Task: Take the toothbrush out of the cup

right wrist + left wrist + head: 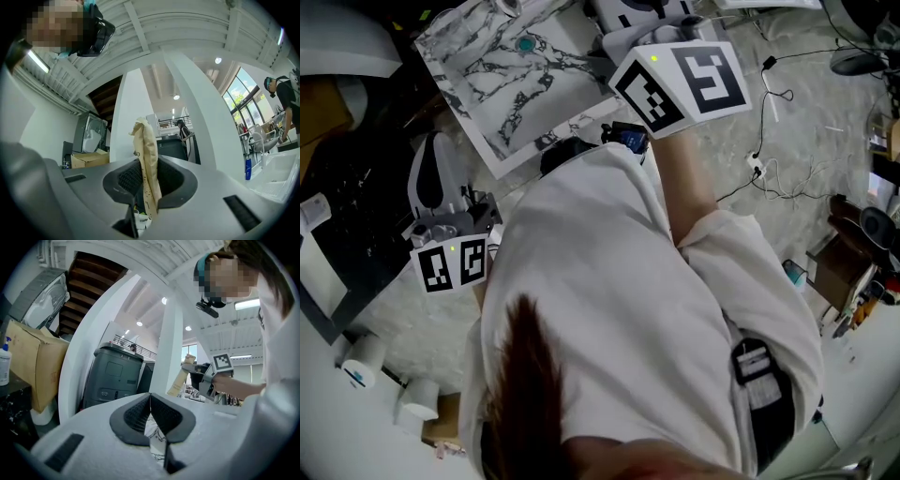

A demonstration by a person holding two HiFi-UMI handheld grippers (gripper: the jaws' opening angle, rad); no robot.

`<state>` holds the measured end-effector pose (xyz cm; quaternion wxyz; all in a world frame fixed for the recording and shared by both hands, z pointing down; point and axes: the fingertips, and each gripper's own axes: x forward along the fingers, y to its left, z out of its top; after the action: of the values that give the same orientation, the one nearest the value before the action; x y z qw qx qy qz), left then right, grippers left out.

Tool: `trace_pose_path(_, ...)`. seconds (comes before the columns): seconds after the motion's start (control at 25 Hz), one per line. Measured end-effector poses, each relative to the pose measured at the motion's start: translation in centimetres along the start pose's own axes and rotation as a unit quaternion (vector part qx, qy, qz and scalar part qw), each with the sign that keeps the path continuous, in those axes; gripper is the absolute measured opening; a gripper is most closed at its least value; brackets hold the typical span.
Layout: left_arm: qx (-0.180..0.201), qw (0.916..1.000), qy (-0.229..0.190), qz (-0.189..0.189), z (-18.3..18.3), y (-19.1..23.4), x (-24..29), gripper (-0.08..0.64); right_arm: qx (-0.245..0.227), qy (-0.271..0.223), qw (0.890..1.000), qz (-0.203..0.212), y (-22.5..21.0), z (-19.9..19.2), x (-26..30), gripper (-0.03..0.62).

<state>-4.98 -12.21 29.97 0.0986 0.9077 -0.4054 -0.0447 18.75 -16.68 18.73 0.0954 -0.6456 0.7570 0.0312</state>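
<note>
while right hand-held gripper pinches, toothbrush (wrapped) protrudes.

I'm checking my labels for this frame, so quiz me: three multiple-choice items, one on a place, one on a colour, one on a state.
1. In the head view, the marbled board lies: A upper left; B lower right; C bottom edge.
2. The packet in the right gripper is: A blue; B tan; C black.
3. The left gripper has its jaws: A wide apart; B closed on a cup; C together, empty.

Key: A, it fills that corner. B, its wrapper is tan paper. C, the pads meet with nothing between.
</note>
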Motion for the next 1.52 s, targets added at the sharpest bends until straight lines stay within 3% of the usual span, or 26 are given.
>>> trace_pose_path(1.52,-0.01,0.9998,0.001,0.017,-0.2,0.7,-1.8,0.015,0.019,0.005,1.0,-0.016,0.2,0.4,-9.2,0.067)
